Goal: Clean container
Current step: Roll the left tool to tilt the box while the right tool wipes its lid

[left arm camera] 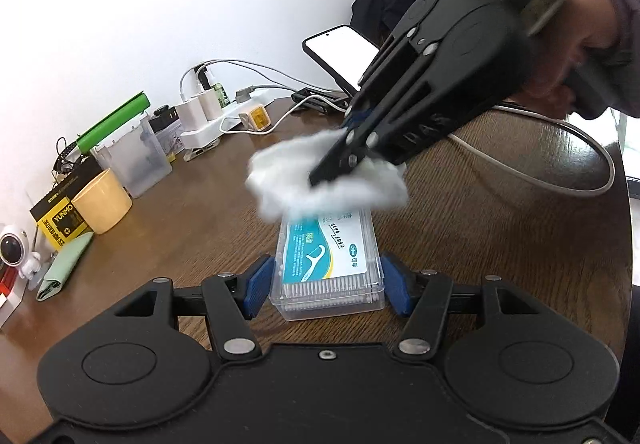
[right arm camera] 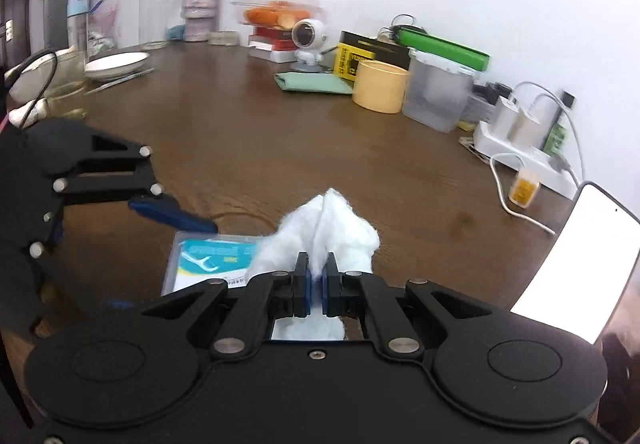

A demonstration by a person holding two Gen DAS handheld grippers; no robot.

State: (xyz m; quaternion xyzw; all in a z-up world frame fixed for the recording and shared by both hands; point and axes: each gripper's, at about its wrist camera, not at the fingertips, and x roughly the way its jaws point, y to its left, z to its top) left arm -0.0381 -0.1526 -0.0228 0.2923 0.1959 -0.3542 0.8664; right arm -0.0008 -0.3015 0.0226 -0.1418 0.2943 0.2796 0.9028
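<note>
- Left gripper (left arm camera: pixel 326 284): its blue pads sit against the two long sides of the box (left arm camera: pixel 328 264), at the near end, so it grasps the box and pins it flat on the table (left arm camera: pixel 500 224). In the right wrist view one blue finger (right arm camera: pixel 172 215) shows lying along the box's far-left edge.
- Box: a clear, flat floss-pick case with a teal label, lying lid-up. Its long axis runs straight away from the left gripper, toward the right one.
- Wad (left arm camera: pixel 324 176): a white cotton lump, blurred, over the box's far end and apparently touching the lid there; contact cannot be confirmed.
- Right gripper (right arm camera: pixel 316 284): clenched on the wad, pads nearly meeting with cotton squeezed between them. It comes in from the far right, tips angled down at the lid.
- Judgement: the wipe turns on that axis. The uncovered lid lies between wad and left gripper, so the stroke should likely run lengthwise toward the left gripper, stopping short of its pads.
- Risk: a sideways push could twist the box in its hold.
</note>
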